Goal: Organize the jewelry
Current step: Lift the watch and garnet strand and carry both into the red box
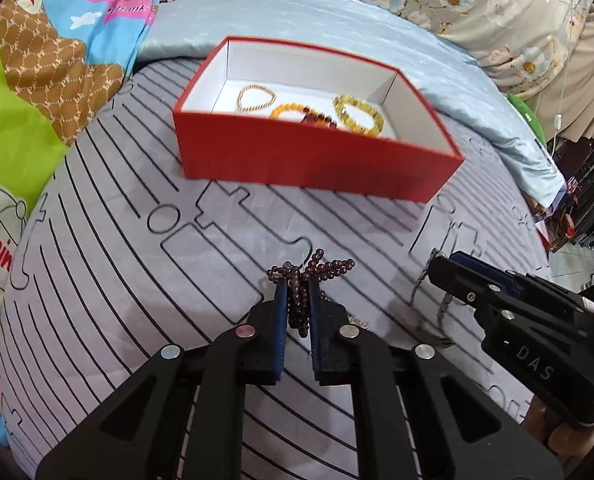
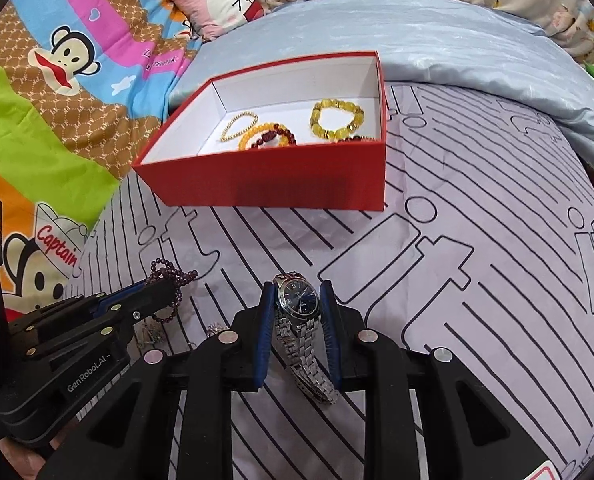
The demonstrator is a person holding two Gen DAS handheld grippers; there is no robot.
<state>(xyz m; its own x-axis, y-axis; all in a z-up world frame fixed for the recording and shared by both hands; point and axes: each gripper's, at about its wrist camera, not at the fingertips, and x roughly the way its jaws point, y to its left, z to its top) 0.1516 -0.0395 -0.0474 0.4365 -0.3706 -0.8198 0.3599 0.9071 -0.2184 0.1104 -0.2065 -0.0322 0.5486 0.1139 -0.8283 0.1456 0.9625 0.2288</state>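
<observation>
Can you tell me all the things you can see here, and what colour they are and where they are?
red box: one, red outside and white inside, open, on the striped sheet
thin gold bracelet: one, gold, inside the box at the left
orange bead bracelet: one, orange with dark red beads, inside the box in the middle
yellow bead bracelet: one, yellow, inside the box at the right
purple bead bracelet: one, dark purple, held in the left gripper
watch: one, silver band with a dark blue face, held in the right gripper
striped sheet: one, pale lilac with black lines, under everything
cartoon blanket: one, many colours, at the left
left gripper: black and blue, shut on the purple bead bracelet
right gripper: black and blue, shut on the watch
</observation>
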